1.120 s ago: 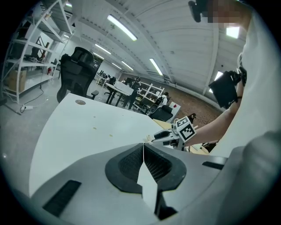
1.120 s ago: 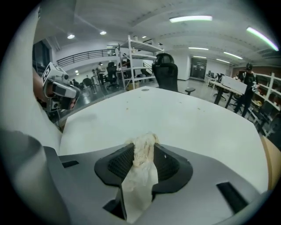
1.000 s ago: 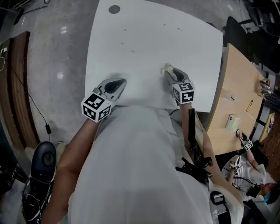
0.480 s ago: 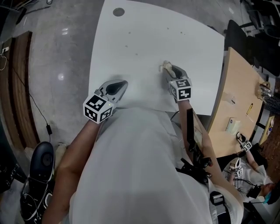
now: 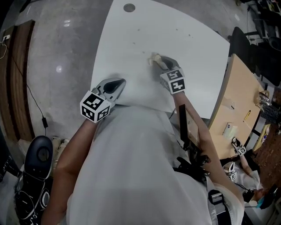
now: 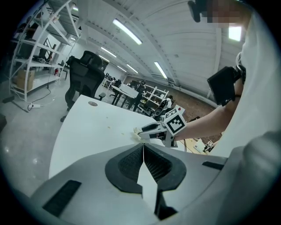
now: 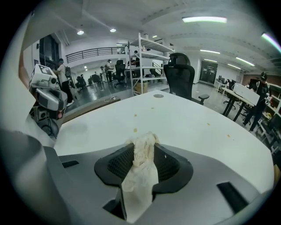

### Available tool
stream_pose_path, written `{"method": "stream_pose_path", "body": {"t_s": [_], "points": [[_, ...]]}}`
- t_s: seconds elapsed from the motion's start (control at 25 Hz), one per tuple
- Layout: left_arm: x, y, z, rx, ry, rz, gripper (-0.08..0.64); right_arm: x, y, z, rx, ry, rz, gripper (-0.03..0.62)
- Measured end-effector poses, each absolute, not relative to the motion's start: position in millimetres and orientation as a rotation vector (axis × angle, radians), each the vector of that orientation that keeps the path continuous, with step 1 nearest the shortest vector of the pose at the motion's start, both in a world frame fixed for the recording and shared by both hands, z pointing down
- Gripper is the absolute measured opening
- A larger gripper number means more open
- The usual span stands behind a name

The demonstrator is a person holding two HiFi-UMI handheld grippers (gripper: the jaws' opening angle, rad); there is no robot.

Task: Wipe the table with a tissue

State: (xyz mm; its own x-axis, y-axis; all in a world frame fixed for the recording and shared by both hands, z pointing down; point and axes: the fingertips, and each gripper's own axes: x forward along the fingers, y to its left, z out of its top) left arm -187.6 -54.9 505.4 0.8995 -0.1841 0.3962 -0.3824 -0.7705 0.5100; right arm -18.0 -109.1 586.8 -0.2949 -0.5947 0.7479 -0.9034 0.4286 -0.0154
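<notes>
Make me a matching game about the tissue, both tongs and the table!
Things:
1. crumpled cream tissue
2. left tongs
3. right tongs
4. white rounded table

States:
A. shut, with nothing inside
B. dotted with little yellowish specks
C. pinched between two black pads
D. shut on something soft

Pairs: 1-C, 2-A, 3-D, 4-B

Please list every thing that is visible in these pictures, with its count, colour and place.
table: one, white, centre of head view
tissue: one, cream, between the right hand-held gripper's jaws
crumbs: several, yellowish, scattered on the table
round cap: one, grey, table's far corner
office chair: one, black, beyond the table
desk: one, wooden, right of the table
left hand-held gripper: one, grey, shut, empty, near table edge
right hand-held gripper: one, grey, shut on the tissue
</notes>
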Motion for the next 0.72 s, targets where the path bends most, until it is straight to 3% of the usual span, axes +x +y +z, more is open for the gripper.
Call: {"method": "stream_pose_path", "body": {"t_s": [0.32, 0.72], "points": [[-203.0, -65.2, 506.7, 2.427, -0.494, 0.408, 0.008, 9.4, -164.6, 590.3, 1.398, -1.937, 0.57, 0.138], [-212.6, -60.2, 514.9, 2.383, -0.555, 0.389, 0.008, -0.2, -163.4, 600.7, 1.177, -1.922, 0.427, 0.138]]}}
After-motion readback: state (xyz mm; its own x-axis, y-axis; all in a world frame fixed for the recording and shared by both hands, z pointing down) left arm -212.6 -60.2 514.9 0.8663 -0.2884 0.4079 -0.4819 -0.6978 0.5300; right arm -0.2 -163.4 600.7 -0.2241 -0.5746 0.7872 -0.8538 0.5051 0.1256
